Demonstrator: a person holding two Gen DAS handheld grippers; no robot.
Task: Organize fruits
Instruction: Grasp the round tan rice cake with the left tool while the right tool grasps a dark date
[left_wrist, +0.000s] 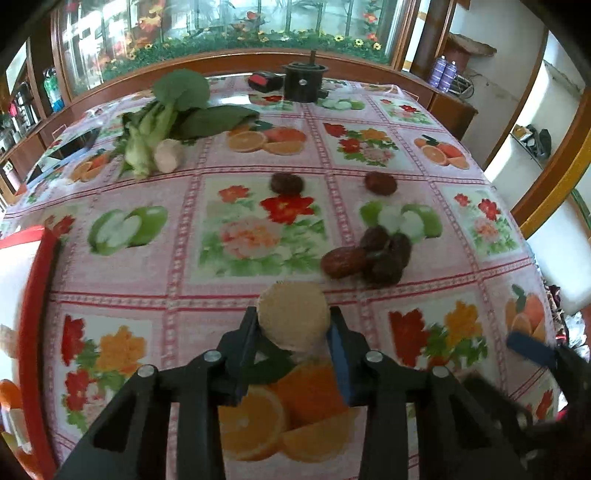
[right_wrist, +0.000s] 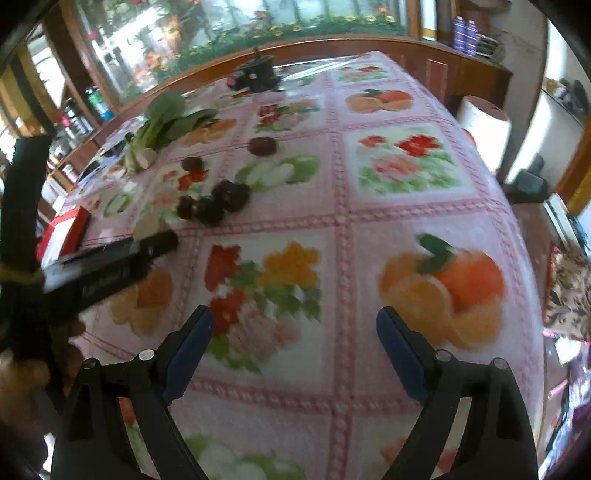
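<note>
Left tool: your left tool (left_wrist: 293, 325) is clenched on a round tan textured fruit (left_wrist: 293, 315), which sits between the two fingers and sticks out past their tips.

Held fruit: it is lifted above the tabletop (left_wrist: 177, 236), over a printed orange on the cloth; what kind of fruit it is you cannot tell from the blur.

Right tool: your right tool (right_wrist: 295, 332) is released, its blue-padded fingers spread wide with only the flowered cloth between them.

Date cluster: a pile of dark red-brown dates (left_wrist: 369, 256) lies ahead and to the right of your left tool, near it but apart, the pieces touching one another. From your right wrist view the same pile (right_wrist: 214, 203) lies well ahead and to the left.

Loose dates: two more lie farther off, one date (left_wrist: 286, 183) straight beyond the held fruit and another date (left_wrist: 381, 183) to its right, well apart from each other.

Red tray: a red-rimmed tray (left_wrist: 35, 295) sits at the left edge of the tabletop, to the left of your left tool; orange pieces show inside its lower part, too blurred to name.

Greens: a bunch of leafy greens (left_wrist: 166, 118) lies far left on the tabletop, with a pale knobbly root (left_wrist: 168, 155) touching its stem end.

Far end: a black pot-like object (left_wrist: 304, 81) stands at the far edge.
</note>
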